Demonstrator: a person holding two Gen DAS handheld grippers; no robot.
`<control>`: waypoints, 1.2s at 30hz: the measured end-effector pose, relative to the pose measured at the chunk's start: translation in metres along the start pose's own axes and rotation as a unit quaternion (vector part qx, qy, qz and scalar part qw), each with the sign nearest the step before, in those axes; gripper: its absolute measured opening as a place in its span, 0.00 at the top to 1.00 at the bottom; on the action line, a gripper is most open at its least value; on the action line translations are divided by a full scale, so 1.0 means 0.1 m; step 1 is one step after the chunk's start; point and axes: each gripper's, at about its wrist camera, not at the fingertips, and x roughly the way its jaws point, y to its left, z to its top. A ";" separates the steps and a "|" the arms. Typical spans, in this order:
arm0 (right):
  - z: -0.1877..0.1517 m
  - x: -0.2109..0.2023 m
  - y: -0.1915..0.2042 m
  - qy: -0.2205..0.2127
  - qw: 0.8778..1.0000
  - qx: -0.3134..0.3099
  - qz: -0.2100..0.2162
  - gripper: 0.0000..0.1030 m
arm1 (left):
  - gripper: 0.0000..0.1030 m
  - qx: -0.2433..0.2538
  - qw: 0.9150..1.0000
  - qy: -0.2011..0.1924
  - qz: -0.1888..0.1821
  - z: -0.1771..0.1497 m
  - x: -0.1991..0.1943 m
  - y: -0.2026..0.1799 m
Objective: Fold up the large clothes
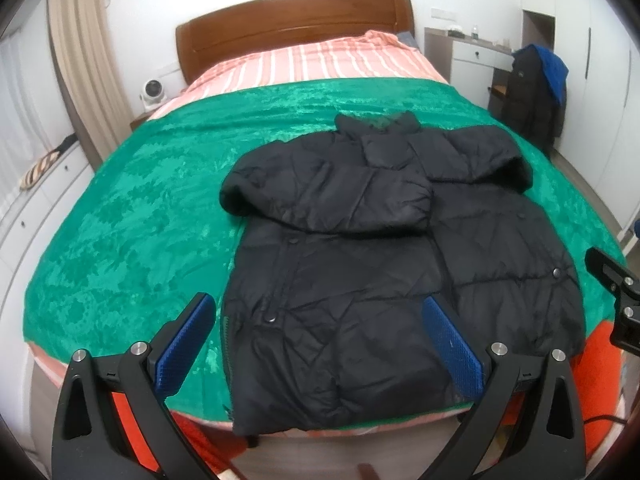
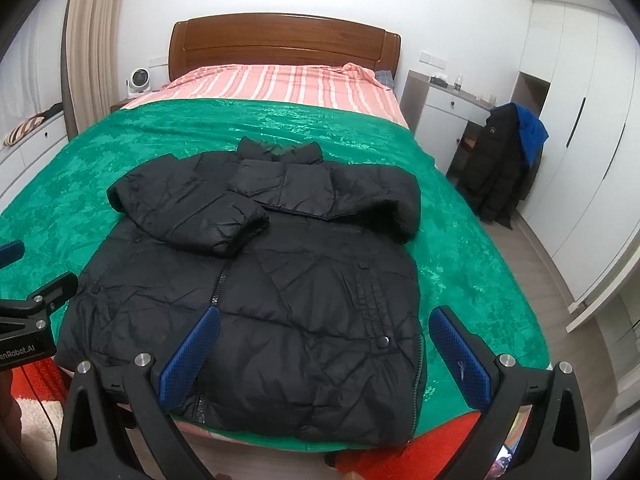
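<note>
A black puffer jacket (image 1: 340, 280) lies flat on the green blanket (image 1: 140, 208), collar toward the headboard, hem at the bed's foot. Both sleeves are folded in across the chest. It also shows in the right wrist view (image 2: 280, 300). My left gripper (image 1: 320, 308) is open and empty, hovering above the jacket's lower left part. My right gripper (image 2: 324, 320) is open and empty, above the jacket's lower right part. The right gripper's body shows at the right edge of the left wrist view (image 1: 616, 288); the left gripper's body shows at the left edge of the right wrist view (image 2: 32, 320).
The bed has a wooden headboard (image 1: 296, 28) and a pink striped sheet (image 1: 320, 60). A chair draped with dark and blue clothes (image 2: 508, 160) stands right of the bed by a white desk (image 2: 444, 108). Wardrobes (image 2: 580, 140) line the right wall. A small fan (image 1: 152, 92) sits left.
</note>
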 end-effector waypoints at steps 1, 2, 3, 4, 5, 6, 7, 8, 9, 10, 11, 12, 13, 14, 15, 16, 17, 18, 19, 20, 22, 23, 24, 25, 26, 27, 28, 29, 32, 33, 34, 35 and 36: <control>0.01 0.00 0.00 0.000 1.000 -0.001 -0.001 0.00 | 0.00 0.000 1.000 0.001 -0.001 0.00 0.00 0.00; 0.01 0.00 0.00 -0.001 1.000 -0.003 -0.004 0.00 | 0.00 0.000 1.000 0.002 -0.001 0.00 0.01 0.00; 0.01 0.00 0.00 -0.001 1.000 -0.004 -0.008 0.00 | 0.00 0.001 1.000 0.003 -0.002 -0.01 0.01 0.00; 0.02 0.01 0.01 0.000 1.000 -0.005 -0.010 0.00 | 0.00 0.001 1.000 0.004 -0.003 -0.01 0.02 0.00; 0.02 0.01 0.02 0.002 1.000 -0.006 -0.012 0.00 | 0.00 0.001 1.000 0.006 -0.003 -0.01 0.02 0.00; 0.01 0.02 0.02 0.003 1.000 -0.007 -0.013 0.00 | 0.00 0.001 1.000 0.007 -0.004 -0.01 0.03 0.00; 0.00 0.04 0.02 0.005 1.000 -0.008 -0.014 0.00 | 0.00 0.001 1.000 0.008 -0.003 -0.01 0.03 0.00; 0.00 0.04 0.02 0.007 1.000 -0.008 -0.014 0.00 | 0.00 0.000 1.000 0.009 -0.003 -0.02 0.04 0.00; 0.00 0.05 0.03 0.009 1.000 -0.009 -0.015 0.00 | 0.00 0.000 1.000 0.010 -0.004 -0.02 0.04 0.00; -0.01 0.06 0.03 0.009 1.000 -0.010 -0.016 0.00 | 0.00 -0.001 1.000 0.011 -0.004 -0.02 0.04 0.01; -0.01 0.06 0.04 0.010 1.000 -0.011 -0.018 0.00 | 0.00 -0.002 1.000 0.011 -0.004 -0.02 0.05 0.01; -0.01 0.07 0.04 0.012 1.000 -0.014 -0.020 0.00 | 0.00 -0.002 1.000 0.012 -0.004 -0.03 0.05 0.01; -0.01 0.07 0.05 0.012 1.000 -0.015 -0.022 0.00 | 0.00 -0.002 1.000 0.012 -0.004 -0.03 0.05 0.01; -0.02 0.07 0.05 0.013 1.000 -0.017 -0.024 0.00 | 0.00 -0.002 1.000 0.012 -0.004 -0.03 0.05 0.00; -0.02 0.08 0.06 0.013 0.999 -0.018 -0.025 0.00 | 0.00 -0.001 1.000 0.013 -0.003 -0.03 0.05 0.00; -0.02 0.08 0.06 0.014 0.999 -0.018 -0.026 0.00 | 0.00 -0.001 1.000 0.013 -0.004 -0.03 0.05 0.01; -0.03 0.08 0.06 0.014 0.999 -0.019 -0.025 0.00 | 0.00 -0.001 1.000 0.014 -0.003 -0.03 0.05 0.01; -0.03 0.08 0.06 0.014 0.999 -0.019 -0.025 0.00 | 0.00 0.000 1.000 0.014 -0.003 -0.03 0.05 0.01; -0.03 0.08 0.07 0.014 0.999 -0.020 -0.025 0.00 | 0.00 0.000 1.000 0.014 -0.003 -0.03 0.06 0.01; -0.04 0.08 0.07 0.015 0.999 -0.021 -0.025 0.00 | 0.00 0.000 1.000 0.014 -0.003 -0.03 0.06 0.01; -0.05 0.09 0.08 0.016 0.999 -0.023 -0.026 0.00 | 0.00 0.002 1.000 0.016 -0.002 -0.04 0.06 0.00; -0.05 0.09 0.08 0.016 0.999 -0.023 -0.026 0.00 | 0.00 0.003 1.000 0.017 -0.001 -0.04 0.07 -0.01; -0.06 0.09 0.08 0.017 0.999 -0.024 -0.026 0.00 | 0.00 0.003 1.000 0.017 -0.001 -0.05 0.07 -0.01; -0.06 0.10 0.08 0.017 0.999 -0.024 -0.026 0.00 | 0.00 0.004 1.000 0.017 -0.001 -0.05 0.07 -0.01; -0.06 0.11 0.08 0.018 0.999 -0.024 -0.026 0.00 | 0.00 0.004 1.000 0.017 0.000 -0.05 0.07 -0.02; -0.06 0.11 0.09 0.019 0.999 -0.024 -0.027 0.00 | 0.00 0.005 1.000 0.017 0.000 -0.05 0.07 -0.02; -0.06 0.11 0.09 0.020 0.999 -0.024 -0.027 0.00 | 0.00 0.005 1.000 0.017 0.000 -0.05 0.07 -0.02; -0.07 0.12 0.08 0.020 0.999 -0.024 -0.026 0.00 | 0.00 0.004 1.000 0.017 0.000 -0.05 0.07 -0.02; -0.07 0.12 0.09 0.021 0.999 -0.024 -0.025 0.00 | 0.00 0.005 1.000 0.017 0.000 -0.06 0.07 -0.02; -0.07 0.12 0.08 0.021 0.999 -0.024 -0.024 0.00 | 0.00 0.005 1.000 0.018 0.000 -0.06 0.07 -0.02; -0.08 0.12 0.09 0.021 0.999 -0.024 -0.022 0.00 | 0.00 0.005 1.000 0.018 -0.001 -0.06 0.07 -0.03; -0.08 0.13 0.09 0.021 0.999 -0.024 -0.020 0.00 | 0.00 0.006 1.000 0.019 -0.001 -0.07 0.07 -0.03; -0.09 0.14 0.09 0.022 0.999 -0.024 -0.017 0.00 | 0.00 0.007 1.000 0.020 -0.001 -0.07 0.08 -0.03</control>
